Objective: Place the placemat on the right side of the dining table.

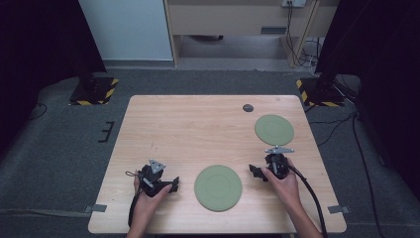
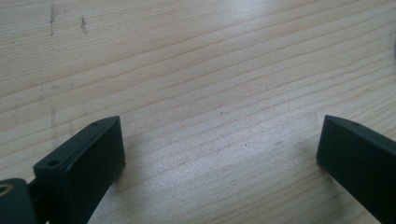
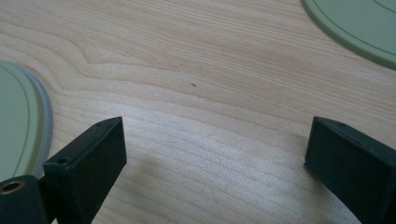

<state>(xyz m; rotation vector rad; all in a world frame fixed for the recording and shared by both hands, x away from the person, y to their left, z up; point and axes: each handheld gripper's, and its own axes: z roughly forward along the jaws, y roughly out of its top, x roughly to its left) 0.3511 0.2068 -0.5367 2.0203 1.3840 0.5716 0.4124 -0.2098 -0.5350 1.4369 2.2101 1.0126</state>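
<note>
Both the left gripper (image 1: 171,185) and right gripper (image 1: 255,171) stood spread wide, empty — jaws over bare pale wood table (image 1: 188,124). Between them lay the near green plate (image 1: 218,187), flat, round, matte; the far green plate (image 1: 274,130) sat beyond the right gripper.

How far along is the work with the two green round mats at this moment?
Nothing looks done yet: the near green mat lies flat between the grippers, and the far green mat lies apart from it toward the table's right rear. In hand: nothing. The left gripper and right gripper are open over bare wood, jaws wide and empty. Gripping and moving either mat appears to be all still ahead.
</note>
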